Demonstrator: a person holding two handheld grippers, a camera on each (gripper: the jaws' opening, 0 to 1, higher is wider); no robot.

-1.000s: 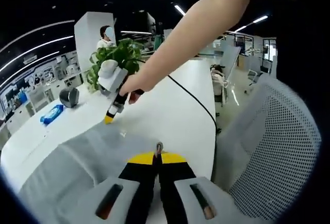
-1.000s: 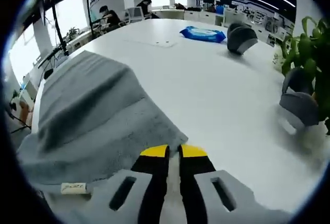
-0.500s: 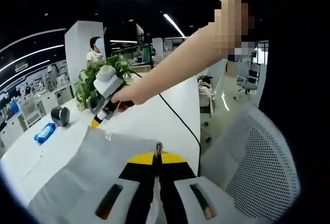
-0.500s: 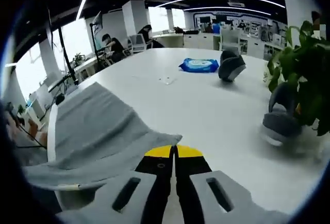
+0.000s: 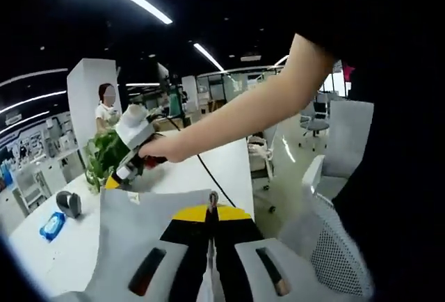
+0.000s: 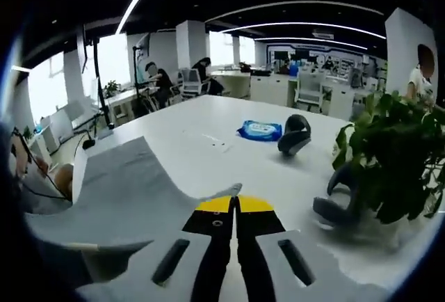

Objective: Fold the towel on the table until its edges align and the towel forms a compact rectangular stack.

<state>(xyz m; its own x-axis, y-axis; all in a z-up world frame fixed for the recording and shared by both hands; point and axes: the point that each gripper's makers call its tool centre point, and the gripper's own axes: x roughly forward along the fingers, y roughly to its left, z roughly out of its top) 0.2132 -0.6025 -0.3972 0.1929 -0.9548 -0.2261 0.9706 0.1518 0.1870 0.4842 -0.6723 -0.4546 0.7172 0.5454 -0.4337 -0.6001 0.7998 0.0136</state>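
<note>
While both grippers pinch the grey towel [image 5: 149,236] by its edge, the cloth hangs lifted above the white table [image 6: 229,156]. In the left gripper view, the left gripper [image 5: 212,213] has its jaws pressed together on the fabric, and the right gripper [image 5: 128,170] grips the far corner. Farther off sit a blue packet [image 6: 259,131], a dark headset [image 6: 295,135] and a potted plant [image 6: 393,159].

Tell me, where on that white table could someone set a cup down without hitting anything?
The widest bare stretch of the table lies between the lifted grey towel and the blue wipes packet. It is crowded on the far side, where the dark rounded object and the potted plant stand.
</note>
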